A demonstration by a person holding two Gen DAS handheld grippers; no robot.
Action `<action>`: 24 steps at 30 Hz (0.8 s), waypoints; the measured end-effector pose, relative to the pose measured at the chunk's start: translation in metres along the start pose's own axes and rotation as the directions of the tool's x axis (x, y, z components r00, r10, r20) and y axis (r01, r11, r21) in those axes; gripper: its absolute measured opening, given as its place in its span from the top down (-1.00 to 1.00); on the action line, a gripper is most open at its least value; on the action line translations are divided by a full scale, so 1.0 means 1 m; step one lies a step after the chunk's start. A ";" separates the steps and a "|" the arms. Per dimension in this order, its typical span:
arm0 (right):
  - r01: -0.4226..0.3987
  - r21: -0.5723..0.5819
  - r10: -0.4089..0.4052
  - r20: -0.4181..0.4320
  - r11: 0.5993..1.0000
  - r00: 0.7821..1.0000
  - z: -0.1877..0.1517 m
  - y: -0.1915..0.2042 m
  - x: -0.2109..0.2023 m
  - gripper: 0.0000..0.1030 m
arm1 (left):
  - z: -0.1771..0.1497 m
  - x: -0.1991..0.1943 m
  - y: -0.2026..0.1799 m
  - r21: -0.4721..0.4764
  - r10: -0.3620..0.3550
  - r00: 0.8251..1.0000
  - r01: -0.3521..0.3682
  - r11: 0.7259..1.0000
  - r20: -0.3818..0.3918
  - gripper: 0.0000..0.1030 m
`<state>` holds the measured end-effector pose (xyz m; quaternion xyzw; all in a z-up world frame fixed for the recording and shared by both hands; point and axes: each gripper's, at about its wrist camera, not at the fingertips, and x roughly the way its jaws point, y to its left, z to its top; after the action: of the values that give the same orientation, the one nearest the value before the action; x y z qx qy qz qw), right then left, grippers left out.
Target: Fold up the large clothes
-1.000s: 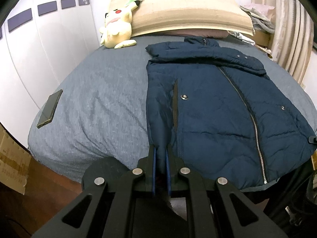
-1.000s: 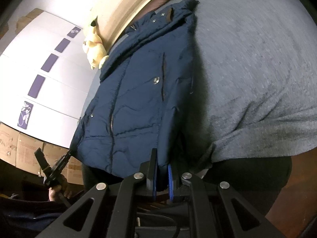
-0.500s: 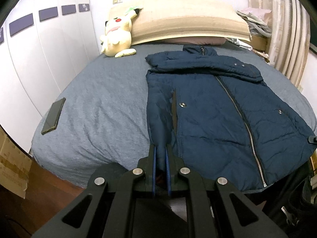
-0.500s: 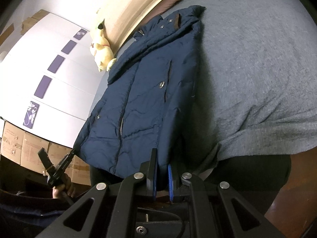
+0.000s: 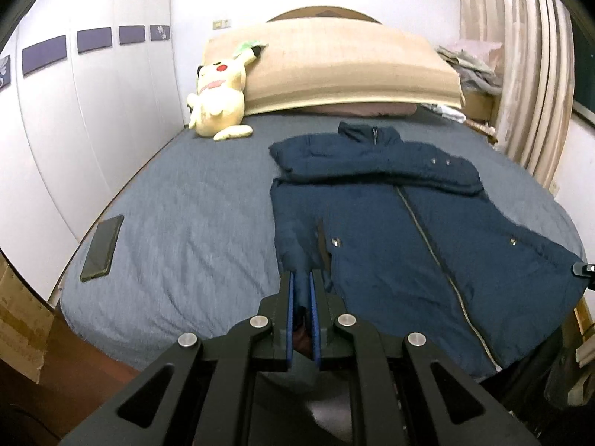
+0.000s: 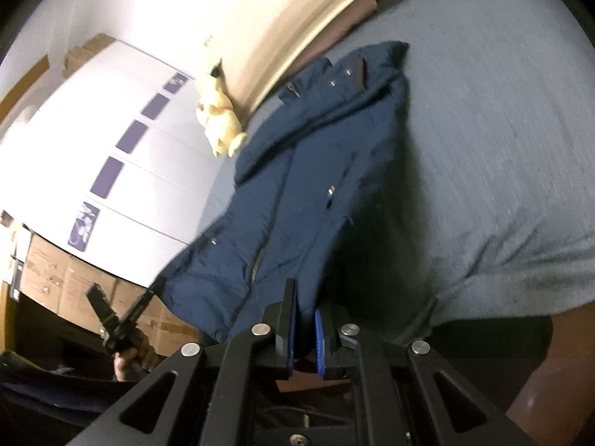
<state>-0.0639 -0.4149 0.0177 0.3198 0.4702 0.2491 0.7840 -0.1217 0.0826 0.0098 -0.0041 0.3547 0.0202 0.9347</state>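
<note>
A navy padded jacket (image 5: 401,230) lies front up on the grey bed (image 5: 193,230), sleeves folded across the chest, collar toward the headboard. My left gripper (image 5: 302,282) is shut on the jacket's lower left hem corner. My right gripper (image 6: 305,301) is shut on the lower right hem corner of the jacket (image 6: 305,171), and the hem there is raised off the bed. The left gripper (image 6: 122,319) and the hand holding it show at the lower left of the right wrist view.
A yellow plush toy (image 5: 219,100) sits by the beige headboard cushion (image 5: 346,67). A black phone (image 5: 102,247) lies at the bed's left edge. White wardrobe doors (image 5: 93,141) stand on the left, curtains (image 5: 520,74) on the right, cardboard boxes (image 6: 74,286) on the floor.
Both grippers have risen with the jacket's hem corners held, lifting the bottom edge off the bed. The views now look more toward the headboard.
</note>
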 end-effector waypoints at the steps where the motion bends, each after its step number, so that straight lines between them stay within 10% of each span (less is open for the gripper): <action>1: -0.010 0.001 0.010 0.014 1.000 1.000 0.003 0.000 -0.002 0.83 | 0.003 0.000 0.000 -0.001 0.001 1.000 -0.001 1.000 0.007 0.85; 24: -0.039 -0.090 0.050 0.122 0.995 0.991 0.009 0.036 -0.041 0.84 | 0.011 -0.034 0.010 -0.043 0.005 0.995 -0.001 0.999 0.103 0.85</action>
<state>-0.0767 -0.4217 0.0713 0.3104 0.4020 0.2666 0.8192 -0.1400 0.0918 0.0411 -0.0224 0.3055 0.0293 0.9515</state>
